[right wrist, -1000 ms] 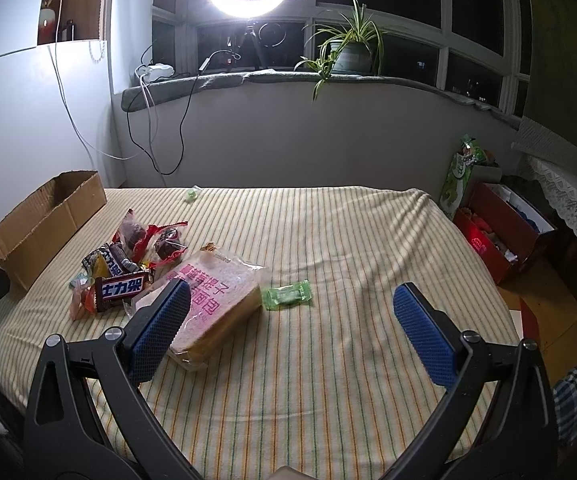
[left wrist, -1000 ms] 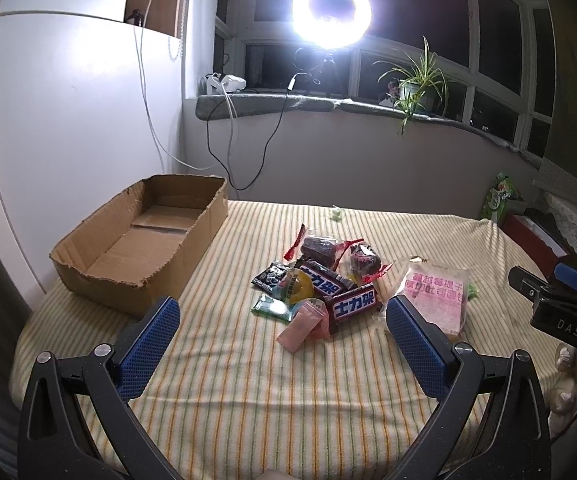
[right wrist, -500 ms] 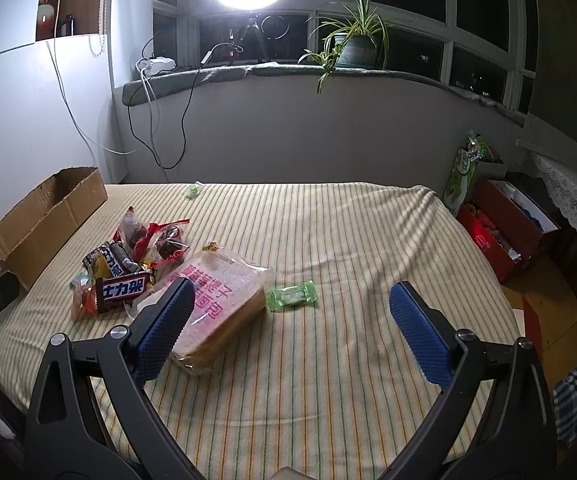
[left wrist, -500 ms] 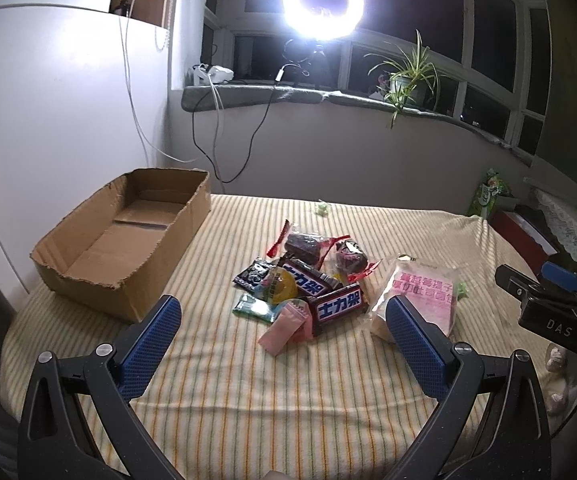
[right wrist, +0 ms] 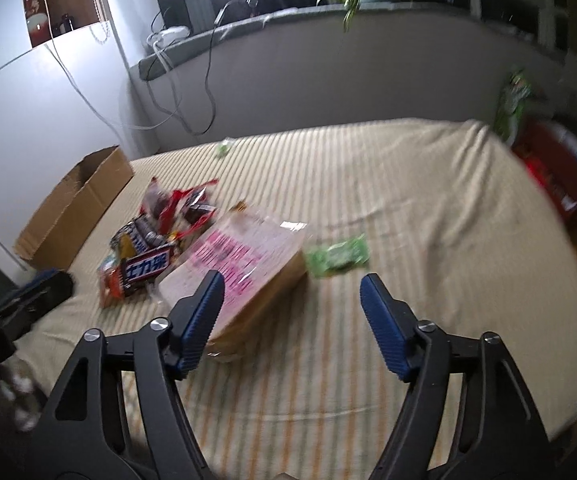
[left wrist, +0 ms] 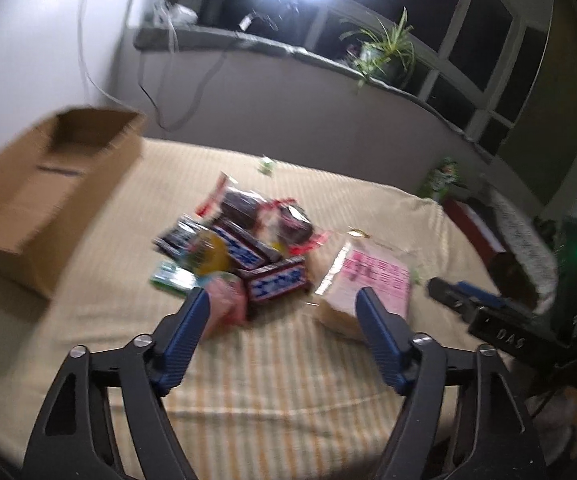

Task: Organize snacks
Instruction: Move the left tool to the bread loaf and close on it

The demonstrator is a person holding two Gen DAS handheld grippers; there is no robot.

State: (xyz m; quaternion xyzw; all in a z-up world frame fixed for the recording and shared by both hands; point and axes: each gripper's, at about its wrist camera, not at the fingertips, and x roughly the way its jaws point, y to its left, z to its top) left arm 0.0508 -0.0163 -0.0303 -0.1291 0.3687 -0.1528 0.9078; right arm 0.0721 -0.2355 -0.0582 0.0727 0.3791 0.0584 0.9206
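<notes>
Your snack pile (left wrist: 244, 252) sits mid-bed on the striped cover (left wrist: 288, 380), its long chocolate bars lying slantwise, with the pink bread bag (right wrist: 244, 264) just beside it, long axis running toward the window-side edge, and a green packet (right wrist: 338, 257) past the bag's far corner. The cardboard box (left wrist: 48, 200) stands open at the left edge. Your left gripper (left wrist: 284, 300) and right gripper (right wrist: 292, 284) both tilt downward over the cover, jaws closing with nothing between them, gripping nothing.

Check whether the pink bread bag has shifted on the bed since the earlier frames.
No. The pink bread bag still lies between the snack pile and the green packet, just as before; only the camera view tilted.
</notes>
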